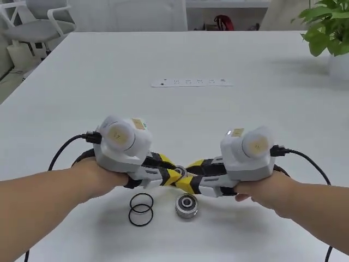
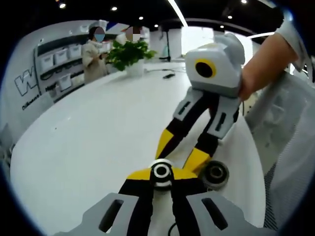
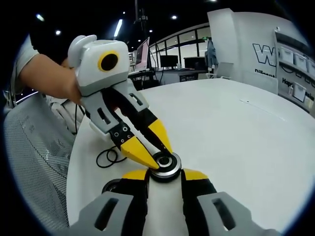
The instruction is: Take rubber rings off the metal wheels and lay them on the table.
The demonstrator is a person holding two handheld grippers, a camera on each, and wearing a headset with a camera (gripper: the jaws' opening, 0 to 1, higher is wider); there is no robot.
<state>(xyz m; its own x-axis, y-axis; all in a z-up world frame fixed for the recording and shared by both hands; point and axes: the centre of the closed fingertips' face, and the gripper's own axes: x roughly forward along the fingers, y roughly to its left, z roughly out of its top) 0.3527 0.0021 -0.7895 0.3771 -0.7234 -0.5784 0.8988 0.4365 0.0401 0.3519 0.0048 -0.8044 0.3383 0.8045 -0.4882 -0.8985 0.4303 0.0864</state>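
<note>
The two grippers meet tip to tip just above the surface (image 1: 180,114), both working on one metal wheel (image 3: 165,165). The right gripper (image 3: 164,175) has its jaws closed against opposite sides of that wheel, which reads as the steadying grip: it keeps the wheel lifted and stops it turning. The left gripper (image 2: 161,175) comes in from the other side, jaws drawn narrow onto the same wheel's rim. That is where a rubber ring would sit, though I cannot tell whether the tips have rubber or only metal.

Holding the wheel off the surface makes sense, since a ring needs free room all round to roll over the edge.

Two loose rubber rings (image 1: 141,209) lie overlapping on the surface just below the left gripper, close by so that dropping the next one means little travel. A second wheel (image 1: 186,206) rests flat beside them, directly under the meeting jaws.
</note>
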